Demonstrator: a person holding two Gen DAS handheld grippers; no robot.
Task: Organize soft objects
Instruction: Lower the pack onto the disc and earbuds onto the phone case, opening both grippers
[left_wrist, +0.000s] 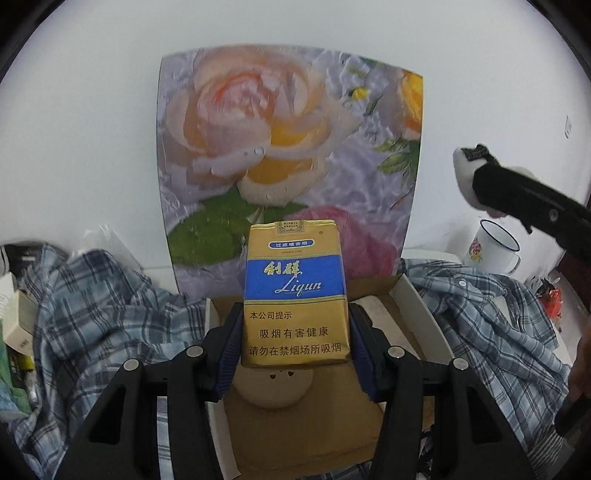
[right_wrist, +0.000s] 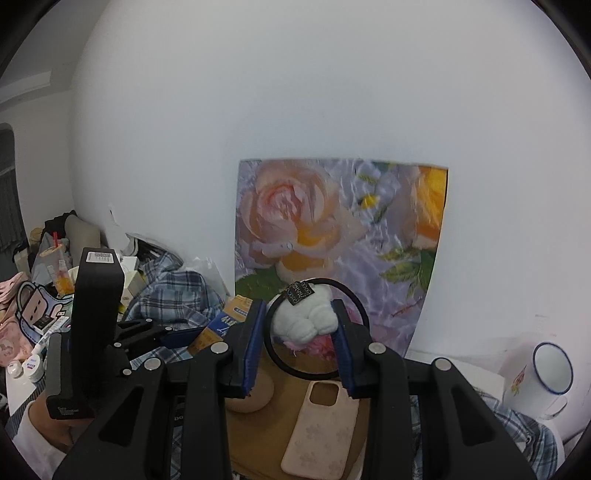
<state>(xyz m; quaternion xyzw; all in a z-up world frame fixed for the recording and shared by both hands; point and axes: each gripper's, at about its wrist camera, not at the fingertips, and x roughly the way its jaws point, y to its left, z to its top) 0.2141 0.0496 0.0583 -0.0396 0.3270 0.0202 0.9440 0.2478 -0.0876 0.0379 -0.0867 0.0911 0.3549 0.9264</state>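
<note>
My left gripper (left_wrist: 294, 328) is shut on a gold and blue soft cigarette pack (left_wrist: 294, 291), held upright above a shallow cardboard box (left_wrist: 306, 424). It also shows in the right wrist view (right_wrist: 218, 326). My right gripper (right_wrist: 300, 332) is shut on a white plush hair tie (right_wrist: 308, 317) with a black elastic loop (right_wrist: 354, 295), held above the same box (right_wrist: 258, 443). The hair tie also shows at the right of the left wrist view (left_wrist: 467, 173). A pink phone case (right_wrist: 321, 432) and a beige round soft thing (right_wrist: 255, 395) lie in the box.
A blue plaid shirt (left_wrist: 99, 314) lies around the box on both sides. A rose-print board (left_wrist: 288, 147) leans on the white wall behind. A white enamel mug (right_wrist: 543, 376) stands at the right. Cluttered bottles and packets (right_wrist: 37, 332) sit at the left.
</note>
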